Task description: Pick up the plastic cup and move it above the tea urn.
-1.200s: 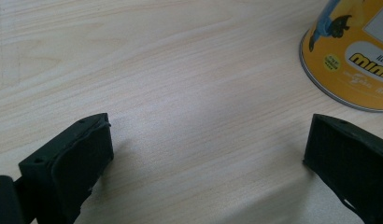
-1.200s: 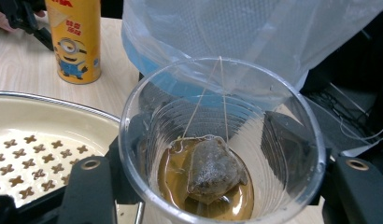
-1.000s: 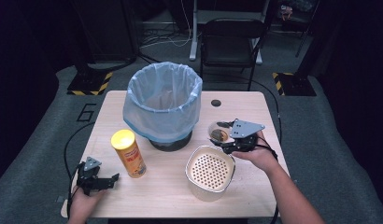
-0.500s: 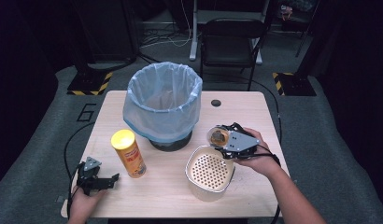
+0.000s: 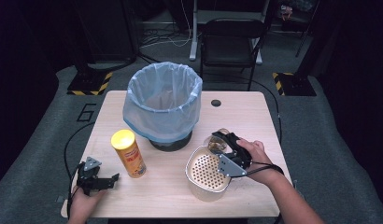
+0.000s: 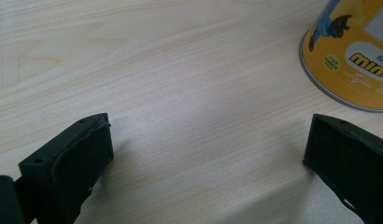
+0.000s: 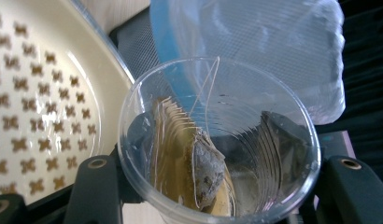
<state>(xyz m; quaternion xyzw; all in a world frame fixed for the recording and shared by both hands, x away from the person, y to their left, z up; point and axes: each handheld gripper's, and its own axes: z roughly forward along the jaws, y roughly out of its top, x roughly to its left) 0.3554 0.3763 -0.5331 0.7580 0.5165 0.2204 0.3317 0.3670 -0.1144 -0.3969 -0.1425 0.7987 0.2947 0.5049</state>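
Observation:
My right gripper is shut on a clear plastic cup, and its jaws have just closed tighter on it. In the right gripper view the cup sits between the two black jaws of that gripper, with a wet tea bag and a little brown liquid inside. The cup hangs tilted at the far rim of a cream perforated container. My left gripper rests on the table at the front left, open with nothing in it. A yellow can stands just to its right.
A black bin lined with a blue bag stands at the table's middle back, close behind the cup. The wooden table has a round cable hole. A black chair stands behind the table.
My right hand has carried the cup toward me and leftward, down to the cream container's rim, and tipped it. The left gripper has stayed where it was.

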